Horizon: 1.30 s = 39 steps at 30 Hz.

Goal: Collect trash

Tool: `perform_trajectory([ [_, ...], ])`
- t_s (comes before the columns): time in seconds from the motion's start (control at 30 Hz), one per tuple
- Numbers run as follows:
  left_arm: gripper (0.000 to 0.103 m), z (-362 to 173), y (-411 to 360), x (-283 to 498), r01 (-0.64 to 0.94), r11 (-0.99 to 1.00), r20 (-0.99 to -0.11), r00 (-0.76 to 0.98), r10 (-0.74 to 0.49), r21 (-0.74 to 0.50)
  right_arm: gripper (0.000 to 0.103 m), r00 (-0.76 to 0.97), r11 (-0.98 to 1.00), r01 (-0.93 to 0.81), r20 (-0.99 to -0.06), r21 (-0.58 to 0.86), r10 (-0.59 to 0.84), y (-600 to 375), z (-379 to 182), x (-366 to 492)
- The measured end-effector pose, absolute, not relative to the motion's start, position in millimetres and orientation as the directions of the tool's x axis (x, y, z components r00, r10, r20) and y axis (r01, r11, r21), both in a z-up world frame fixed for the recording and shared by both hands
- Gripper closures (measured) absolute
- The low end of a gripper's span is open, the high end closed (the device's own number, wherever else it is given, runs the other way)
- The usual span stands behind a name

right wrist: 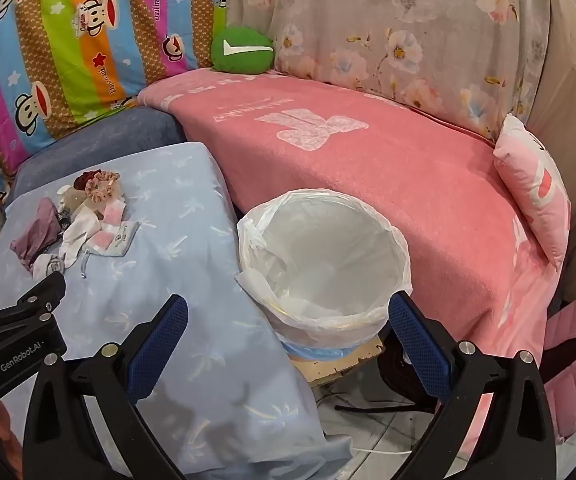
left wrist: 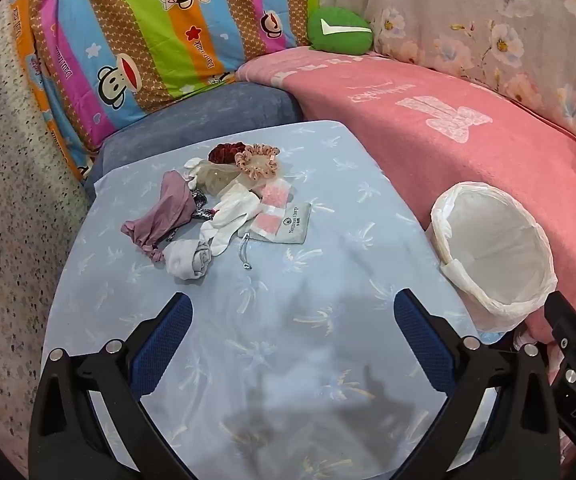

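Since nothing is picked yet, we are judging this as the approach step: left gripper hovering spread apart and empty, near side of the blue table, trash pile lying farther and left; right gripper likewise apart, hanging by the lined bin; next we are needing a forward reach onto one piece
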<state>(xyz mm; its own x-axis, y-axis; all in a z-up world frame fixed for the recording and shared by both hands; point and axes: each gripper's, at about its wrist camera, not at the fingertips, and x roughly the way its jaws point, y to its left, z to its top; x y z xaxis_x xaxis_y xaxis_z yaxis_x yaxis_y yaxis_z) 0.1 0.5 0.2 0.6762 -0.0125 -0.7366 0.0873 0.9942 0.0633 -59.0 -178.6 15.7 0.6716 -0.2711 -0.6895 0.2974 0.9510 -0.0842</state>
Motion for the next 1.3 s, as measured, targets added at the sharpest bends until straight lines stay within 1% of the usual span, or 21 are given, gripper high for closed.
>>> perform_trajectory([
  [0.5,0.006,-0.7,-4.2,1.1,0.1,0.992,-0.733,0.681,-0.013,0.075,0.006,0.666,0.949,0.302,-0.693,-0.088,-0.277,-172.5,23.2,-54.6],
  [0.7,0.006,-2.0,-5.1,0.7,0.103,0.992,-0.73,0.683,-0.013,0.079,0.006,0.668,0.949,0.303,-0.691,-0.087,-0.276,-179.8,14.0,-56.8],
  [1.3,0.006,2.2,-6.6,1.6,0.119,0.988,-0.712,0.702,-0.016,0.095,0.006,0.672,0.945,0.314,-0.683,-0.087,-0.286,-183.6,16.5,-55.0],
])
